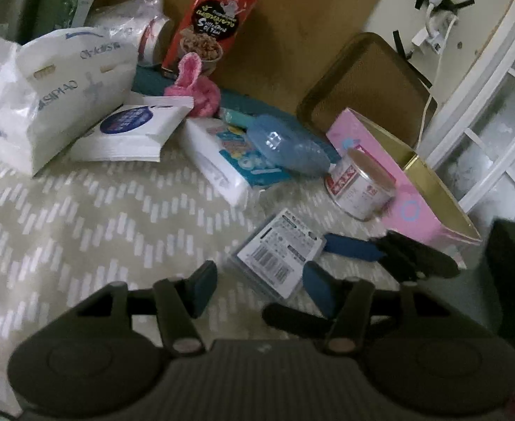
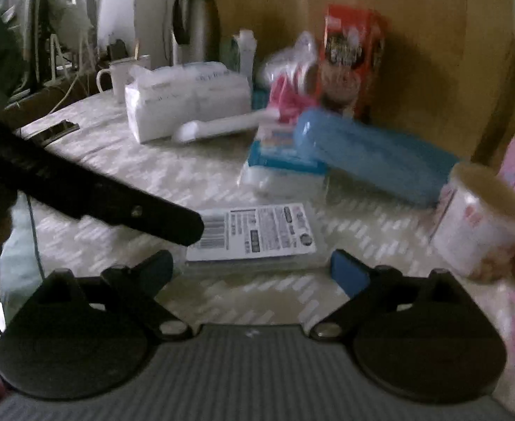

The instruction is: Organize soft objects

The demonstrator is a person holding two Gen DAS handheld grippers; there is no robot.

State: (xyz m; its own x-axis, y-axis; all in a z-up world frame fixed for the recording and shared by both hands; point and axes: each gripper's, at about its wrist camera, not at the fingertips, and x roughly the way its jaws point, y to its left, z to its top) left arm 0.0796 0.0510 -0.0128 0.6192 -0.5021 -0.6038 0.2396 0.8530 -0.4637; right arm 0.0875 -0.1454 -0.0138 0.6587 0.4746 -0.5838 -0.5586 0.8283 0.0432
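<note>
- The left gripper [image 1: 257,289] hovered over the patterned tablecloth [image 1: 99,217], its blue-padded jaws partly apart and empty.
- The right gripper [image 2: 253,270] stood spread wide around nothing, just short of the flat clear plastic pack with a barcode label [image 2: 257,235].
- The pink knitted soft toy [image 1: 197,84] lay beside the red cereal box [image 1: 211,17].

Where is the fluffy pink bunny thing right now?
In the left wrist view the pink bunny is at the back of the table, in front of the red cereal box and behind the white wipes pack.
</note>
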